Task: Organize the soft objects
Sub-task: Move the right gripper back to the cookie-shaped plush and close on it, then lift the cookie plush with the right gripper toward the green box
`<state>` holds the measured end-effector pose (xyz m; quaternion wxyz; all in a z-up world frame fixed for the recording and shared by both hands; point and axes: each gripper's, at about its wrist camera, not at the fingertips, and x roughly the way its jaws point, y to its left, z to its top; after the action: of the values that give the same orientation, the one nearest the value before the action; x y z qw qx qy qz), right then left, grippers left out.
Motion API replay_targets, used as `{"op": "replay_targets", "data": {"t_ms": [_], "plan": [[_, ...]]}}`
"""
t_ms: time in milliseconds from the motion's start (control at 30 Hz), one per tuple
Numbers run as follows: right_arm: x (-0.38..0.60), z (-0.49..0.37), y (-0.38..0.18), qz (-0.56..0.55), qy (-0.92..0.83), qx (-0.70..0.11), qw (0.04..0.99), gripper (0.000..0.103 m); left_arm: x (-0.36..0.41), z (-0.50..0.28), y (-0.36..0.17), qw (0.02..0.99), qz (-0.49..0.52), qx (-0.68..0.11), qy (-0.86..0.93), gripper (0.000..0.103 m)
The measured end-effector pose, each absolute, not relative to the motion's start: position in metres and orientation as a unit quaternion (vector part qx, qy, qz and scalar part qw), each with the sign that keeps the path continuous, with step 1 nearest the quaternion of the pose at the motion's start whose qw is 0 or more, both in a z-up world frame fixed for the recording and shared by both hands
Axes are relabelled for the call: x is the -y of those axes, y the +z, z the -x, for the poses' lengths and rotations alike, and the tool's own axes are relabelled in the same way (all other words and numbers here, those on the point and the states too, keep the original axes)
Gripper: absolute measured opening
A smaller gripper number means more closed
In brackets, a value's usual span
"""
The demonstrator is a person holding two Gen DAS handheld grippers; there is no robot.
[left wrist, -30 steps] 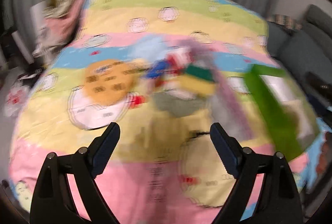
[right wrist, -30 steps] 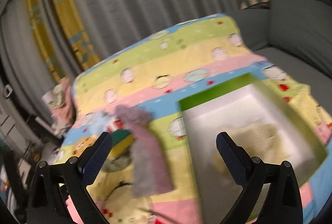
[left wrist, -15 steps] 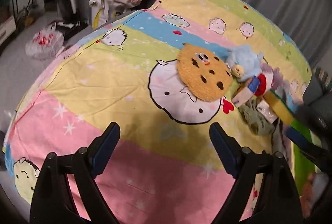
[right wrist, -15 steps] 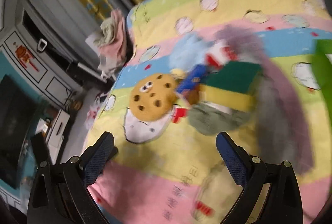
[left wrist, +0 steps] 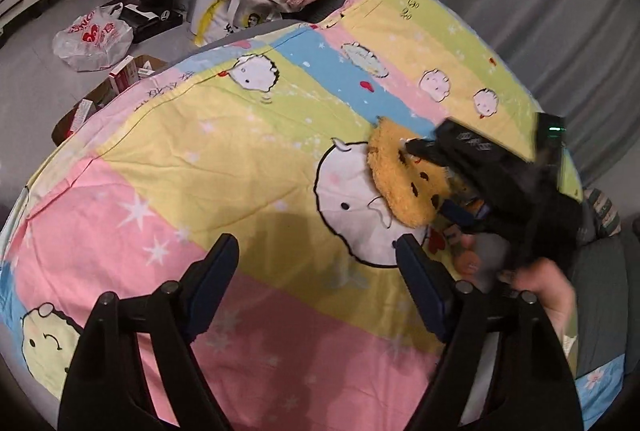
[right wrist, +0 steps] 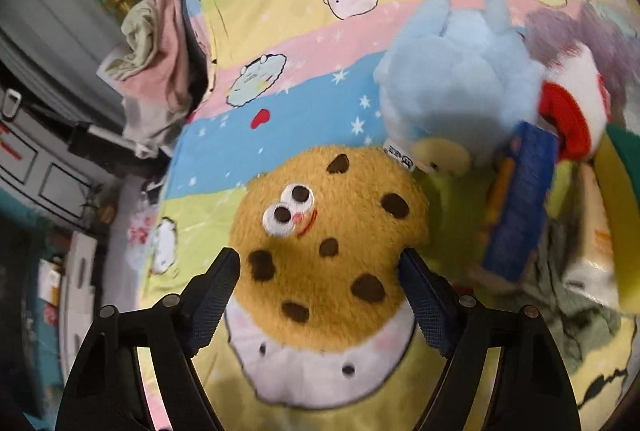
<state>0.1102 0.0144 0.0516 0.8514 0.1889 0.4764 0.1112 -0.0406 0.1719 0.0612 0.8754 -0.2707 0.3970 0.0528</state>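
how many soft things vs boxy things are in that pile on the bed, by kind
Judged from the right wrist view; anything hidden underneath is not counted.
Plush toys: 3 (round brown cookie plush, fluffy light blue plush, red and white plush)
Cloths: 2 (purple fuzzy cloth, grey-green crumpled cloth)
Boxes: 1 (blue cardboard box)
Sponges: 1 (yellow and green sponge)
Total: 7

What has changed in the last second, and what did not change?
The right claw has swung from the green box to the cookie plush and closed in, its open fingers now on either side of it, not yet squeezing. The left claw has turned to the bare bedsheet, still open and empty. The plush, the blue plush and the blue box stayed in place.
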Motion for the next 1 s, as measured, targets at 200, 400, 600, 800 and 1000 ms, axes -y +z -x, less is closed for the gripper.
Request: {"op": "replay_targets", "data": {"t_ms": [200, 400, 600, 800, 1000], "plan": [[-0.017, -0.113, 0.047, -0.171, 0.095, -0.463, 0.864, 0.068, -0.180, 0.040, 0.065, 0.871, 0.298, -0.389, 0.028, 0.079], [-0.009, -0.112, 0.050, -0.180, 0.094, -0.448, 0.871, 0.024, -0.174, 0.030, 0.058, 0.858, 0.307, -0.413, 0.002, 0.079], [-0.007, -0.105, 0.059, -0.187, 0.116, -0.441, 0.870, 0.016, -0.168, 0.034, 0.060, 0.861, 0.300, -0.412, -0.005, 0.079], [-0.004, -0.074, 0.078, -0.170, 0.155, -0.434, 0.871, 0.014, -0.172, 0.033, 0.059, 0.858, 0.306, -0.412, 0.002, 0.079], [0.021, -0.022, 0.088, -0.141, 0.159, -0.432, 0.876, 0.014, -0.168, 0.036, 0.062, 0.865, 0.295, -0.407, 0.006, 0.079]]}}
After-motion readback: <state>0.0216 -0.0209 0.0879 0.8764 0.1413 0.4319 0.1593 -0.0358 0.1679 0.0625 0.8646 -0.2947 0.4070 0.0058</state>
